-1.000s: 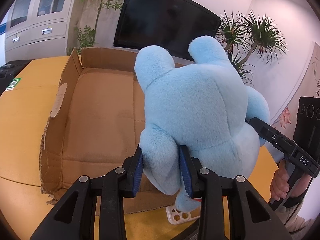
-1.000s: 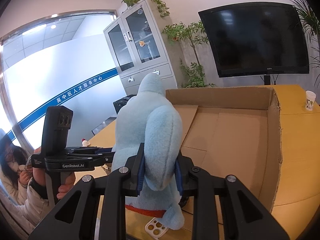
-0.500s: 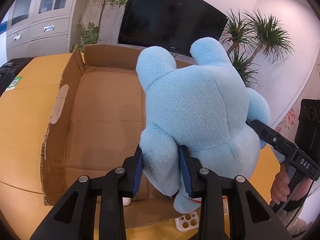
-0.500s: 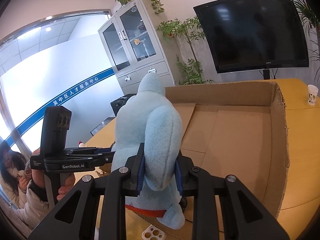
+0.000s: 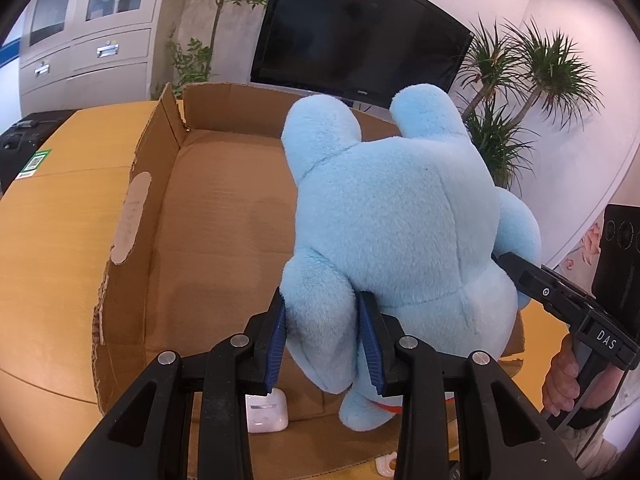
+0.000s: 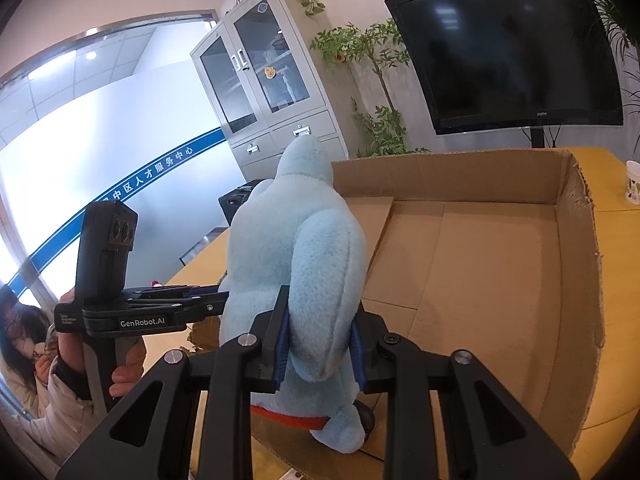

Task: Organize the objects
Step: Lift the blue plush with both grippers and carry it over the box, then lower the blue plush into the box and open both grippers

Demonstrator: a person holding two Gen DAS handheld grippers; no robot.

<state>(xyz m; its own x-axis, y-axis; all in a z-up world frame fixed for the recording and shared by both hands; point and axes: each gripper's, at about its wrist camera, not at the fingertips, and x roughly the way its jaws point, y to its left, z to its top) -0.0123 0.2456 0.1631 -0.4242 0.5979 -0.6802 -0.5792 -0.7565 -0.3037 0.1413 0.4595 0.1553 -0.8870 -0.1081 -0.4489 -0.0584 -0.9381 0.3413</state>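
While a person's two handheld grippers share the load, a light blue plush toy [image 5: 400, 216] hangs over an open cardboard box [image 5: 168, 240] on a yellow-topped table [image 5: 52, 216]. Clamped between the blue pads of the left gripper [image 5: 324, 344] is one plush limb; the toy's body rises directly ahead of that claw and its two rounded ears point away toward a dark wall-mounted television [image 5: 356, 36]. From the opposite flank, the right gripper [image 6: 318, 354] squeezes another soft limb, its jaws pressed tight into the fur, with the toy's bulk just ahead and slightly left of its fingers. A red band [image 6: 292, 420] shows at the toy's underside, below the right claw. Beneath the left claw, just under its left finger, a small white case [image 5: 266, 412] lies on the box floor. Ahead and to the right of the right claw the box's bare brown floor spreads out to its far wall. A hand [image 6: 124, 364] wraps the left gripper's handle, seen left of the right claw. A paper cup [image 6: 633, 182] stands on the table beyond the box's right wall.
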